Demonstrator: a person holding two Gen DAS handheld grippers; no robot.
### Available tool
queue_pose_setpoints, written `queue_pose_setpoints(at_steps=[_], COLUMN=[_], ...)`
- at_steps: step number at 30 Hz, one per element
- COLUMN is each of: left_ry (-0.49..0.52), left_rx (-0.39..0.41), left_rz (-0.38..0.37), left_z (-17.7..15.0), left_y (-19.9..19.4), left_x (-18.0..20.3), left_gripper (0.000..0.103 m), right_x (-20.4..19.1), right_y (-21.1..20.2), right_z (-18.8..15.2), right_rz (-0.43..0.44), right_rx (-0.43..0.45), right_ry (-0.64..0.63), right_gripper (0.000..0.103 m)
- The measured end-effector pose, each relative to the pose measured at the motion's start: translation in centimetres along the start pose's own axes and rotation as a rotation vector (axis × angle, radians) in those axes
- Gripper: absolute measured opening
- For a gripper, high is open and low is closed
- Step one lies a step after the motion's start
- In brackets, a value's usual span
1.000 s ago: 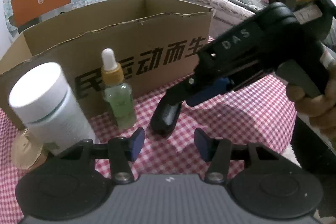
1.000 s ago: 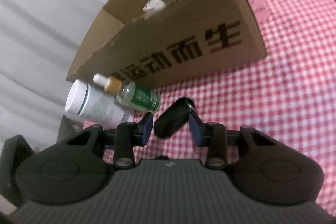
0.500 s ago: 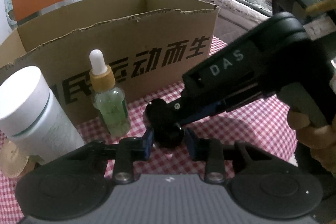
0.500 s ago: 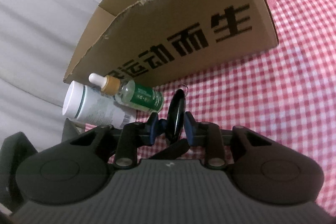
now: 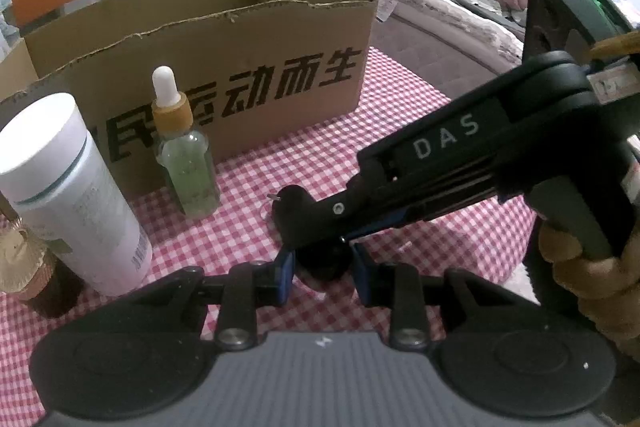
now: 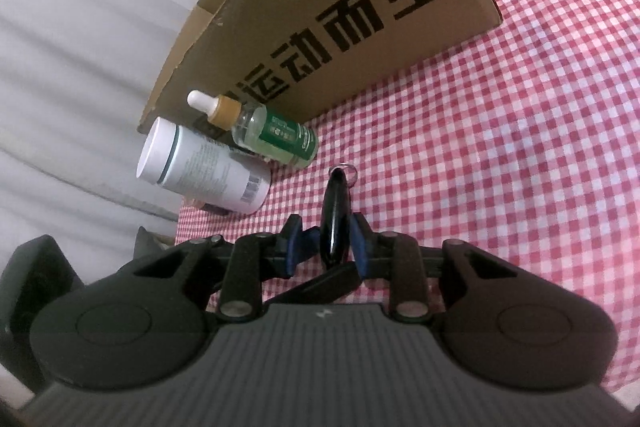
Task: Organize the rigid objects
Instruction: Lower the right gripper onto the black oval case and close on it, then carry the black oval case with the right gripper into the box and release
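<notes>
A black key fob (image 6: pixel 335 223) with a metal ring stands on edge between the pads of my right gripper (image 6: pixel 322 247), which is shut on it. In the left wrist view the fob (image 5: pixel 320 261) also sits between the blue pads of my left gripper (image 5: pixel 322 273), whose jaws close around its lower end; the right gripper (image 5: pixel 316 223) comes in from the right above it. A brown cardboard box (image 5: pixel 224 67) with black characters stands behind, open at the top.
A white cylindrical bottle (image 5: pixel 68 195), a green dropper bottle (image 5: pixel 184 163) and a small brown jar (image 5: pixel 36 275) stand left of the box front on the red-checked tablecloth (image 6: pixel 500 167). A bed lies beyond the table at right.
The right gripper shut on the fob, turned it on edge and lifted it. The left gripper closed in around the fob's lower end.
</notes>
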State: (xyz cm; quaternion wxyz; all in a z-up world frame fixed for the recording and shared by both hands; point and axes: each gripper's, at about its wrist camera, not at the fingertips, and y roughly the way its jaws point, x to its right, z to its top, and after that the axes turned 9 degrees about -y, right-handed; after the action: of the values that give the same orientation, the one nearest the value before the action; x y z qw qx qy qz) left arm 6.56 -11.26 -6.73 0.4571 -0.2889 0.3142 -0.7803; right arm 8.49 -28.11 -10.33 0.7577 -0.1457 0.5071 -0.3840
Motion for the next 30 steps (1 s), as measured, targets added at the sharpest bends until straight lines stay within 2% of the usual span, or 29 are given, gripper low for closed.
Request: queue_pose_setpoints(at_steps=[11,19,25,30], left_ry=[-0.005,0.024,0.046,0.071], left_rx=[0.016,0.055,0.104,0.189], left_rz=[0.007,0.006,0.014,0.027], left_z=[0.2,0.0,0.3,2.0], left_y=[-0.3,-1.5,-3.6,-6.9], left_x=[-0.1,0.5,1.3,1.8], left_gripper=[0.023,0.022,0.022,0.022], right_x=[-0.2,-0.6,-2.0,-4.9], right_y=[0.8,-1.4,-3.6,-5.9], right_z=[0.2,-0.2,-0.4,0.6], right_rz=[-0.015,-0.016,-0.009,0.002], right_rx=[0.028,0.058,0.095,0.166], right_ry=[0.000,-0.009,-0.033,-0.102], right_gripper=[0.020,0.020,0.020,0.020])
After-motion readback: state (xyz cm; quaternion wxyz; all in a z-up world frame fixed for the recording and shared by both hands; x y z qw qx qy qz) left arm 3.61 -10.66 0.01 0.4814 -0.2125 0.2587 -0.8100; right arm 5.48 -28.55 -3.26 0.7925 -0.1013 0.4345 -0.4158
